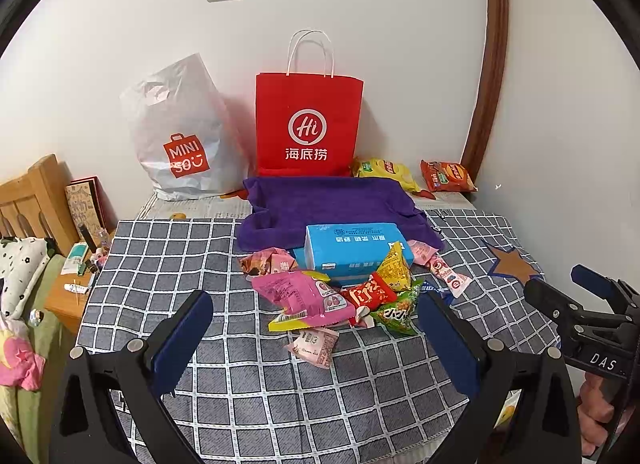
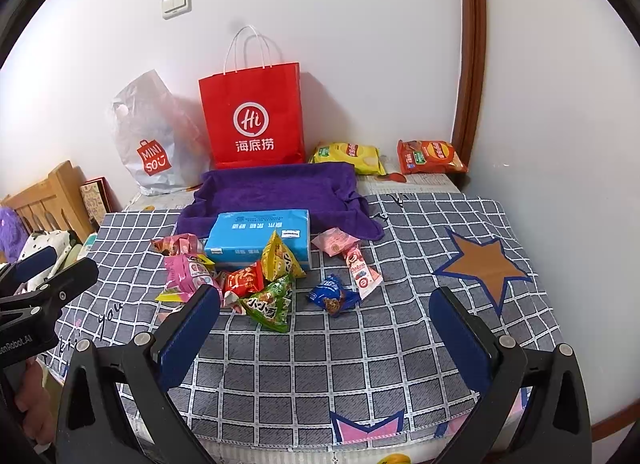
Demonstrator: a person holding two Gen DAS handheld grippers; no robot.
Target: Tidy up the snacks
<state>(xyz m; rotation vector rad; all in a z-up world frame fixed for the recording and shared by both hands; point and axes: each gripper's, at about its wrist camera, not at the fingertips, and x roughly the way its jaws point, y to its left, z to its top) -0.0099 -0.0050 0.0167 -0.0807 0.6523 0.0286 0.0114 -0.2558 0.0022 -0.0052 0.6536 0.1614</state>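
Note:
Several small snack packets lie in a heap mid-table: a pink bag point(image 1: 308, 296) point(image 2: 186, 274), a red packet point(image 1: 370, 294) point(image 2: 243, 280), a green packet point(image 1: 396, 314) point(image 2: 270, 306), a yellow one point(image 1: 396, 268) point(image 2: 280, 258), and a blue cookie packet point(image 2: 332, 296). A blue tissue pack point(image 1: 354, 248) point(image 2: 260, 234) sits behind them on a purple towel-lined tray point(image 1: 328, 204) point(image 2: 280, 192). My left gripper point(image 1: 316, 328) is open and empty just before the heap. My right gripper point(image 2: 326, 324) is open and empty, right of the heap.
A red paper bag point(image 1: 308, 124) point(image 2: 254, 116) and a white Miniso plastic bag point(image 1: 180, 136) point(image 2: 152, 136) stand against the wall. Yellow point(image 1: 386, 172) point(image 2: 348, 156) and red point(image 1: 448, 176) point(image 2: 432, 156) chip bags lie at back right. A checked cloth point(image 1: 280, 384) covers the table.

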